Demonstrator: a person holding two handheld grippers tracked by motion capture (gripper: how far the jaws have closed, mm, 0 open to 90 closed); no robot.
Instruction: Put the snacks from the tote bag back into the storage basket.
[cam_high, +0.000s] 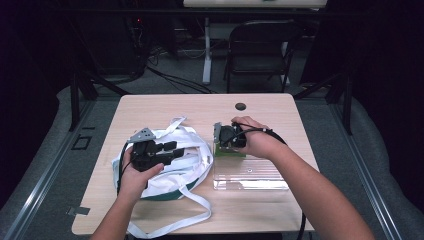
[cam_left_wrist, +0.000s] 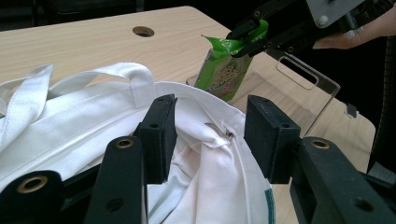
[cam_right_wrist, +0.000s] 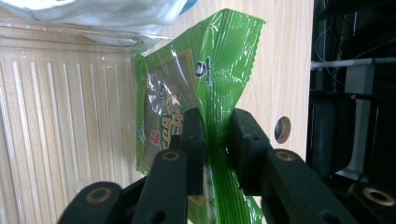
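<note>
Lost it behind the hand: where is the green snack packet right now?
The green snack packet is pinched in the right gripper, over the clear tray's far end, right of the white bag in the high view.

We see a light wooden table (cam_high: 150, 107) with a round hole (cam_high: 240, 106) near its far edge, standing on grey floor (cam_high: 50, 165). Behind it stand a dark folding chair (cam_high: 260, 50) and a white post (cam_high: 206, 50); cables (cam_high: 175, 77) cross the floor. The surroundings are dim.
</note>
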